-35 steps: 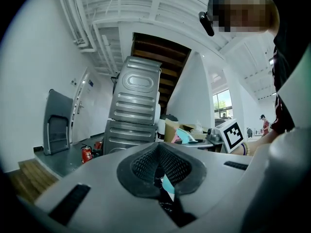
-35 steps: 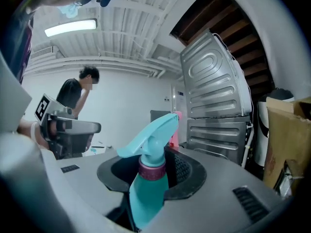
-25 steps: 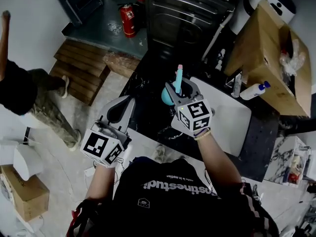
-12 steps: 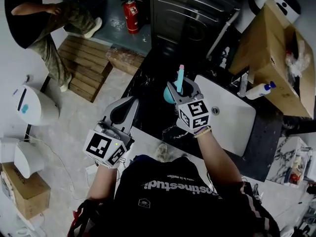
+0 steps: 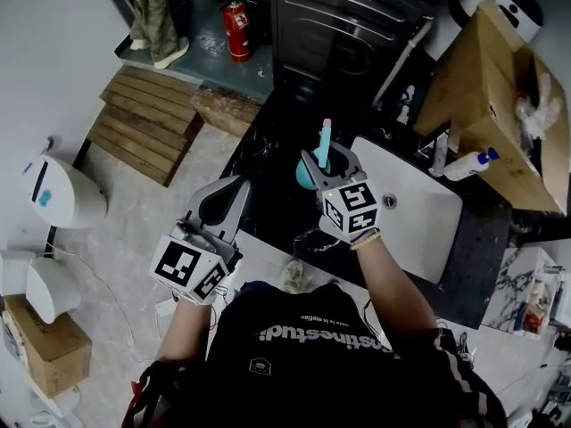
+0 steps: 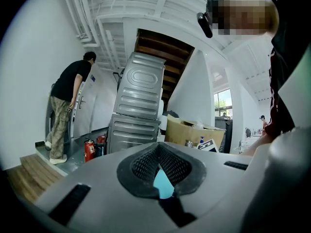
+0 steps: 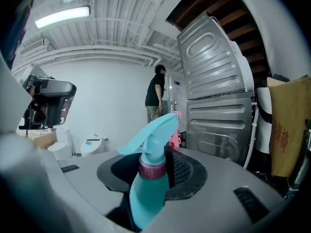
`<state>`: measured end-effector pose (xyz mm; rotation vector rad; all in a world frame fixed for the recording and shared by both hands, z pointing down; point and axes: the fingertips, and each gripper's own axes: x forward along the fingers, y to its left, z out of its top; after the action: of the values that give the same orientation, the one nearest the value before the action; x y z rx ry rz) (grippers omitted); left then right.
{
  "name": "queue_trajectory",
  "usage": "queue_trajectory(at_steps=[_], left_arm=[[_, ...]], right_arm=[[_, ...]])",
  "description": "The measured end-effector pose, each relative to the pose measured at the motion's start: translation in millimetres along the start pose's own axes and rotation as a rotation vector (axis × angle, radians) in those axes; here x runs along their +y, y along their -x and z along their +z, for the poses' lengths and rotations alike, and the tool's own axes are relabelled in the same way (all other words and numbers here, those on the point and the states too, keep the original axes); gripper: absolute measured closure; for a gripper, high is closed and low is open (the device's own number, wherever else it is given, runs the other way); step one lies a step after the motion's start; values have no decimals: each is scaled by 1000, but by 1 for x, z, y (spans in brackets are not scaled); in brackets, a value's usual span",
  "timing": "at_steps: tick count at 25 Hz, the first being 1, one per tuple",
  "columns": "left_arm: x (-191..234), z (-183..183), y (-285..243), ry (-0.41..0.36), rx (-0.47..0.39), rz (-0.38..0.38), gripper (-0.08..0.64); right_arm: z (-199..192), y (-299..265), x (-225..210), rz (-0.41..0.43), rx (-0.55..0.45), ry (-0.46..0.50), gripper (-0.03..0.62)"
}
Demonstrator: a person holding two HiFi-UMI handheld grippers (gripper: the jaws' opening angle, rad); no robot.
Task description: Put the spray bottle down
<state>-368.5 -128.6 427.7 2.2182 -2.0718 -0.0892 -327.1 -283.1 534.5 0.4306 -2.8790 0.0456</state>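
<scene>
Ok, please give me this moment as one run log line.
right gripper: jaws shut on spray bottle | spray bottle: upright, over dark counter beside sink | left gripper: jaws together, away from it

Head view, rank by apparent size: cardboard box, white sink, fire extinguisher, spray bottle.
1. cardboard box and white sink: look alike, not ranked.
2. fire extinguisher and spray bottle: far smaller, near equal. The bottle is nearer the camera and partly hidden by the right tongs, so not ranked.
</scene>
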Motion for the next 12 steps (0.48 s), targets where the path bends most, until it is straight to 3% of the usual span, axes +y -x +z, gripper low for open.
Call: queue_trajectory(at_steps=[12], left_arm=[[-1,6,5,-11,-3,-3,546]], right_arm=[[-4,-2,6,23,35,4,354]])
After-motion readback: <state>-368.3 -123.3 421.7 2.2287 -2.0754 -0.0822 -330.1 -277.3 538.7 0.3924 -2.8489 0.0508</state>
